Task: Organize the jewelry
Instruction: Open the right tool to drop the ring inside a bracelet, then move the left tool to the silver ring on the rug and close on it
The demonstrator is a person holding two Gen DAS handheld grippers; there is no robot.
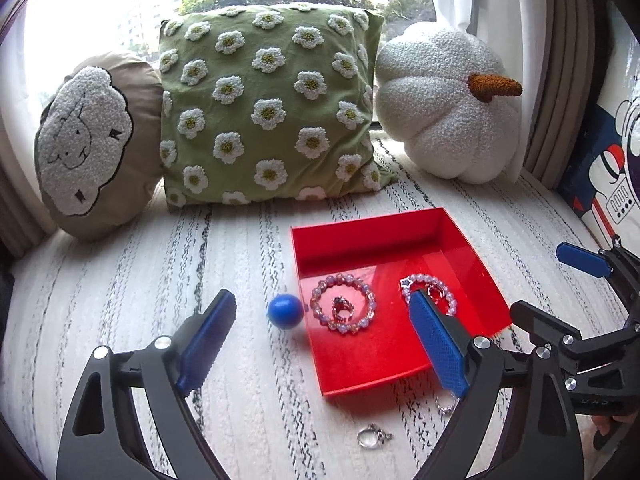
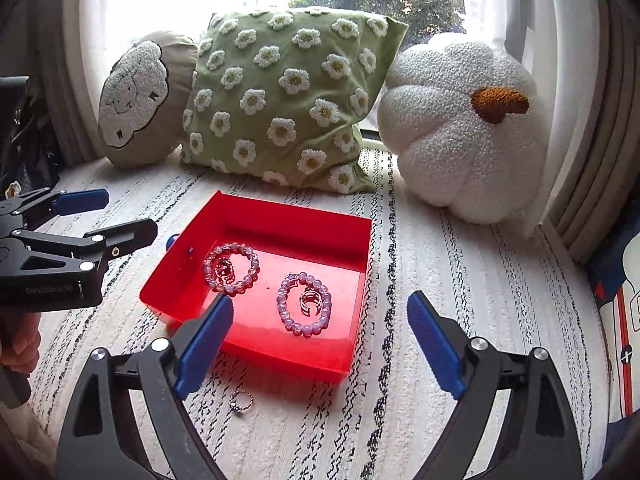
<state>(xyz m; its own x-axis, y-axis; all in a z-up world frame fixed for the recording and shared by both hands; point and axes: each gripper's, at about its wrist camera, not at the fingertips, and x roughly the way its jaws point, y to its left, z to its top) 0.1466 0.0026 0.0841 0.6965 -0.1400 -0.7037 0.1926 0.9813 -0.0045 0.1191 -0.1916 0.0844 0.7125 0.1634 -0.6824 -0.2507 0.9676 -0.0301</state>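
both tongs, left (image 1: 320, 340) and right (image 2: 320, 336), gape empty over the red tray (image 2: 280, 208) holding two bracelets (image 2: 231, 268). only the left view shows a blue ball (image 1: 285, 311) ahead and, perhaps, two rings (image 1: 374, 436) below.

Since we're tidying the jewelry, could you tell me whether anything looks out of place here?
Yes. Two small rings lie loose on the striped cover just outside the red tray, while both bead bracelets are inside it. A blue ball sits against the tray's outer wall.
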